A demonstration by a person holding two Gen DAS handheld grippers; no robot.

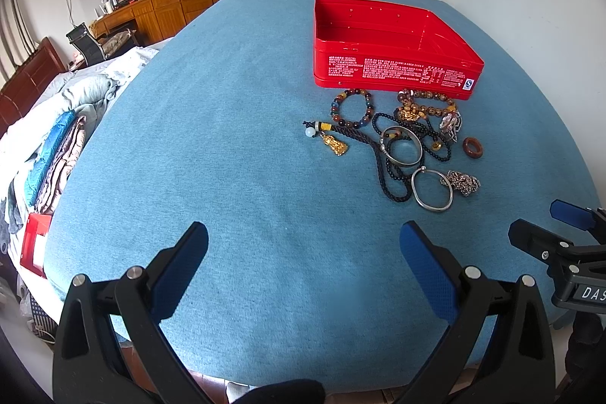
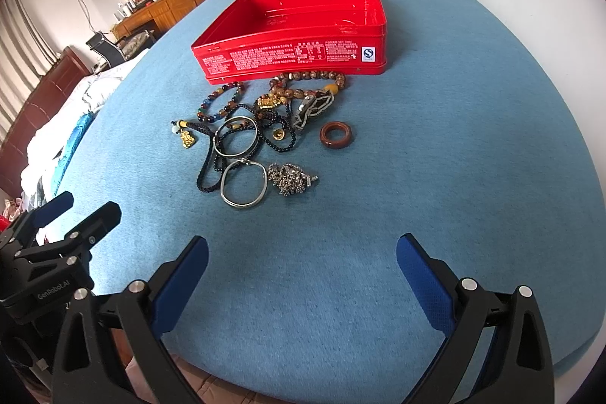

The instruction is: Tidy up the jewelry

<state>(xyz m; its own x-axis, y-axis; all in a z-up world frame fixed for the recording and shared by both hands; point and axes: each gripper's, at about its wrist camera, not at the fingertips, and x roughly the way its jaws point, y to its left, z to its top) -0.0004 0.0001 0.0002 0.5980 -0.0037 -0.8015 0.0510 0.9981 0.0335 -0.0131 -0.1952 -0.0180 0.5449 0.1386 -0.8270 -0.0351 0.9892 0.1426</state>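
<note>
1. Your left hand-held gripper (image 1: 303,252): jaws spread wide, nothing between the blue pads, hovering over the near edge of the blue cloth-covered tabletop (image 1: 227,139).
2. Your right hand-held gripper (image 2: 303,264): likewise spread wide and empty, over the near edge, just beside the left one.
3. Red tin box (image 1: 394,70): lidless, nothing inside, white print on its near wall; it sits toward the far edge of the tabletop, right of centre.
4. Multicoloured bead bracelet (image 1: 352,108): lies just in front of the box's near wall, at the left of the pile.
5. Brown bead bracelet (image 1: 428,101): lies against the box's near wall, tangled with a gold charm (image 1: 409,116) and a silver chain piece (image 1: 450,125).
6. Gold figure pendant (image 1: 337,146): on a black braided cord (image 1: 382,177), at the pile's left side, with a pale bead (image 1: 310,133) beside it.
7. Two silver bangles: one (image 1: 403,148) lies over black beads mid-pile, the other (image 1: 431,190) lies nearest you.
8. Silver clustered piece (image 2: 289,178): just beside the nearer bangle.
9. Brown ring (image 2: 337,135): lies apart at the pile's right side.
</note>
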